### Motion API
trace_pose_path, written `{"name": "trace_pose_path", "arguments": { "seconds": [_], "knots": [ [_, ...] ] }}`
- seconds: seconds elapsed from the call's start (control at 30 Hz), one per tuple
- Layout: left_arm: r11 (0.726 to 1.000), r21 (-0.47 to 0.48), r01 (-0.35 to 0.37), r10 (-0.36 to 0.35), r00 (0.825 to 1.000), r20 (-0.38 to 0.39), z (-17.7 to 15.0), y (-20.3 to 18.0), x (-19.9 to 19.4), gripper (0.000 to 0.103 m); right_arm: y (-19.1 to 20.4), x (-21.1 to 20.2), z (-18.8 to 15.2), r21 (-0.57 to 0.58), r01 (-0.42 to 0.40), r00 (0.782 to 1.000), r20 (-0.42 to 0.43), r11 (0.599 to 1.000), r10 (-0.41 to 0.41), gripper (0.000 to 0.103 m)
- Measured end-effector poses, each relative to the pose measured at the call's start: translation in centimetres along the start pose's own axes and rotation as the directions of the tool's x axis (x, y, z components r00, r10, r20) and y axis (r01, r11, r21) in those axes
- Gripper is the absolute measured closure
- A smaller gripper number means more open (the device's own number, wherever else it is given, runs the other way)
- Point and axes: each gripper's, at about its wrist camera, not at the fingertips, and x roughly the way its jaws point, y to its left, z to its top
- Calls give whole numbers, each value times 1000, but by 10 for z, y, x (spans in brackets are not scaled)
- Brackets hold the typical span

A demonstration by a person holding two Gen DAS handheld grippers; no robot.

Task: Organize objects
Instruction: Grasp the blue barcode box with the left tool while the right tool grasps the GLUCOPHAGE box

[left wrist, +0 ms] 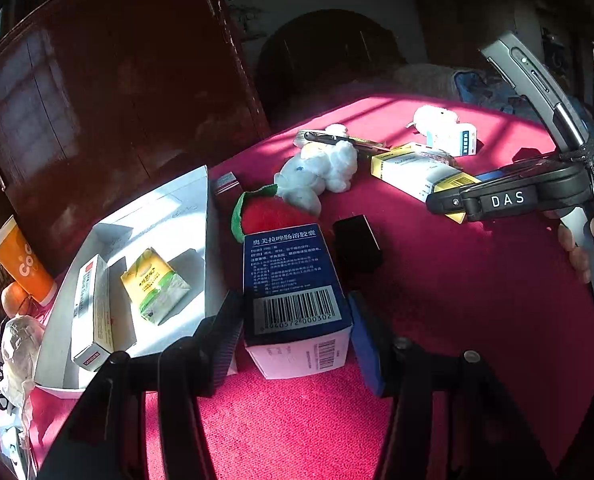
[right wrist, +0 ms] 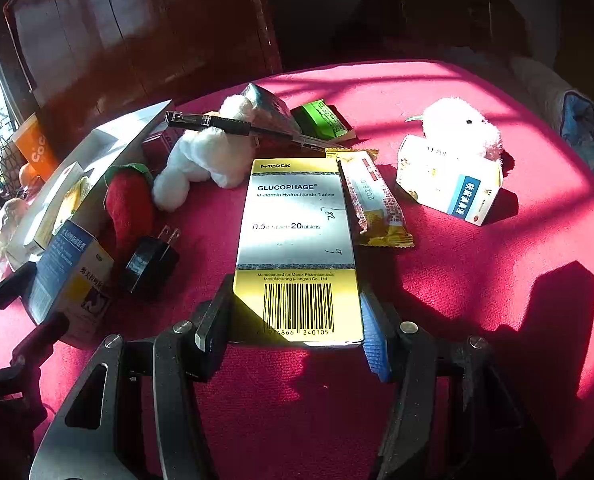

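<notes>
orange cup (left wrist: 21, 264): left-edge cropped | green packet (right wrist: 325, 120): print unreadable

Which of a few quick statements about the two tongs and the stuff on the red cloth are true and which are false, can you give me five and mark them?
1. The left tongs grip a dark blue and white medicine box with a barcode. True.
2. The right tongs are empty. False: they clamp the silver and yellow Glucophage tablet box.
3. The open white cardboard tray holds a yellow and green packet. True.
4. The black plug adapter lies inside that tray. False: it lies on the red cloth.
5. A black pen rests across the white plush toy. True.
</notes>
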Motion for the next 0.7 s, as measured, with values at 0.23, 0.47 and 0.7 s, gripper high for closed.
{"name": "trace_pose_path", "arguments": {
  "seconds": [0.23, 0.47, 0.7],
  "knots": [
    [995, -97, 23, -27, 999, -37, 3, 11, 10, 52, -3, -17, 3, 24, -8, 999, 47, 1000, 7, 47],
    [978, -204, 44, -37, 999, 39, 10, 32, -8, 54, -3, -55, 17, 40, -33, 988, 150, 999, 27, 47],
    [967, -256, 18, 10, 994, 109, 19, 53, -36, 54, 13, -94, 30, 20, -72, 967, 247, 997, 65, 47]
  ]
}}
